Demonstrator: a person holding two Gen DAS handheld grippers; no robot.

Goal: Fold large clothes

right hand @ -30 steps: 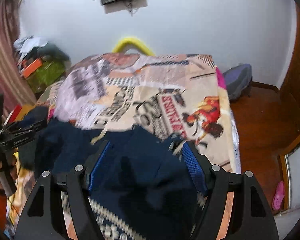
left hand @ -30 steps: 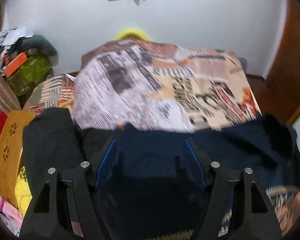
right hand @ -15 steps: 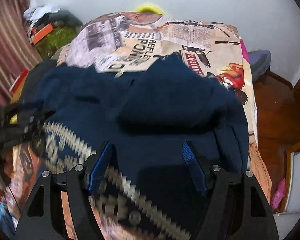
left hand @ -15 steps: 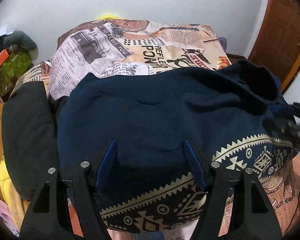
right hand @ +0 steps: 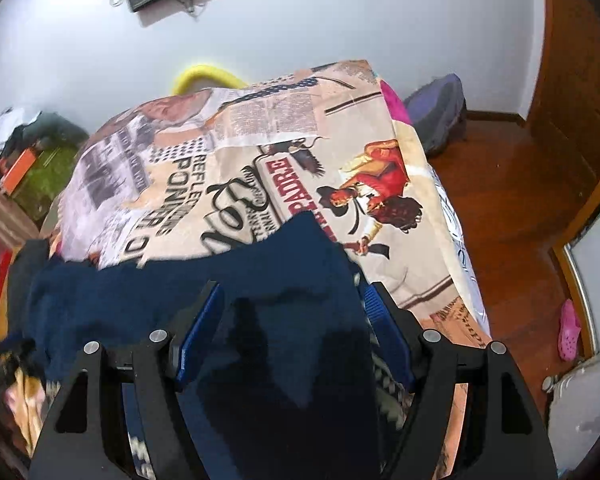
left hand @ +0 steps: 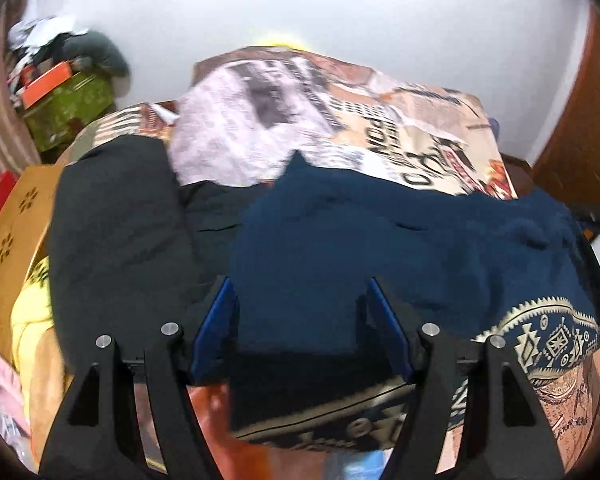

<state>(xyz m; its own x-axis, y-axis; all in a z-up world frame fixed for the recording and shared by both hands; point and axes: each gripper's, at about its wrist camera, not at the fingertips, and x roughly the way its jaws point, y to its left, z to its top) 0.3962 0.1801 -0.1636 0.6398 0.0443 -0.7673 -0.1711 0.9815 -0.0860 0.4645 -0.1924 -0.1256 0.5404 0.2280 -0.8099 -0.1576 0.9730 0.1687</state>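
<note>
While the navy sweater [left hand: 380, 240] lies bunched on the bed [right hand: 284, 152] at its near end, beside a black garment [left hand: 116, 232], the left gripper [left hand: 300, 320] and right gripper [right hand: 288, 328] each show fingers set wide around its cloth; whether they pinch it, I cannot tell.

sweater [left hand: 400, 240]: navy, cream geometric border | bedspread [right hand: 260, 152]: newspaper-collage print | fingers [left hand: 216, 328]: blue pads

navy sweater [left hand: 400, 240] hides both grippers' grip.
</note>
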